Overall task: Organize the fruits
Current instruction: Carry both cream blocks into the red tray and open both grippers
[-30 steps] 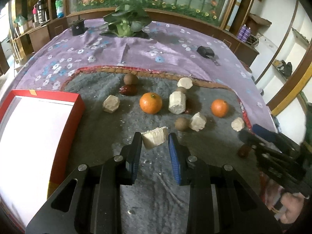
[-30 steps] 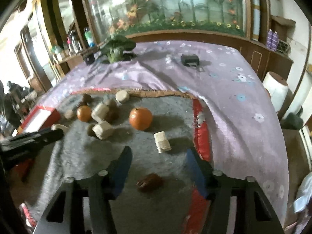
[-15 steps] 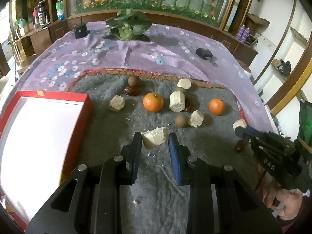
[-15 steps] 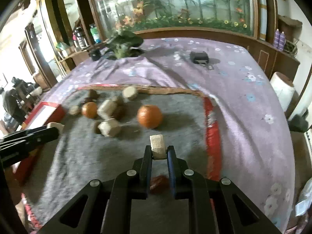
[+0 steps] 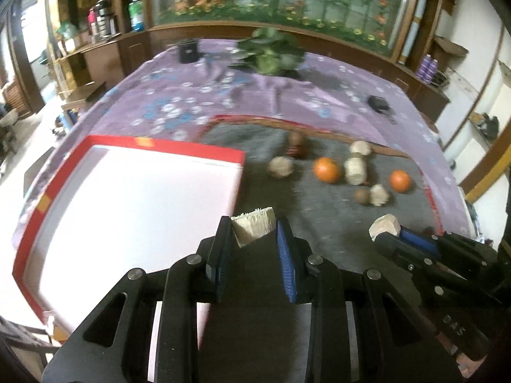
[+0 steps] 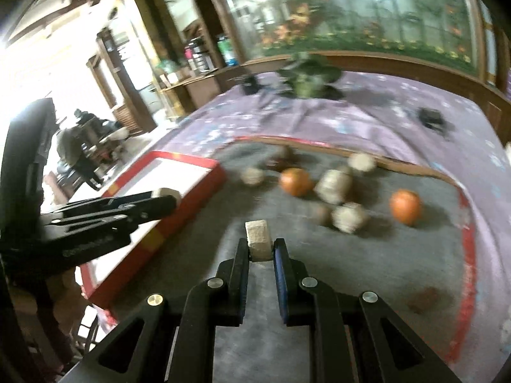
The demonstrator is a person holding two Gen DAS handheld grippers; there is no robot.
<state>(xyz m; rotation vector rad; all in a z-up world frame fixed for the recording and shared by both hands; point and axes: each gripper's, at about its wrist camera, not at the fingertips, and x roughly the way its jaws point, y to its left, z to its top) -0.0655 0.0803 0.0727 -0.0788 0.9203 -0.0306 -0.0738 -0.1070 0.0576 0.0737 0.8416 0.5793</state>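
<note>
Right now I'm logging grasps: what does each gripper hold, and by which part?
Left gripper pinches a pale chunk by its sides. Right gripper clamps a pale block at its lower end.

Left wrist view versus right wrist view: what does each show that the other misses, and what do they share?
Only the left wrist view shows the full white floor of the red box and the fibrous cut face of the pale chunk clamped in the left gripper.

Only the right wrist view shows the dark red fruit lying alone on the grey mat, and the squared end of the block clamped in the right gripper.

Both show the two oranges, the pale chunks around them, the purple floral cloth and the leafy plant.
</note>
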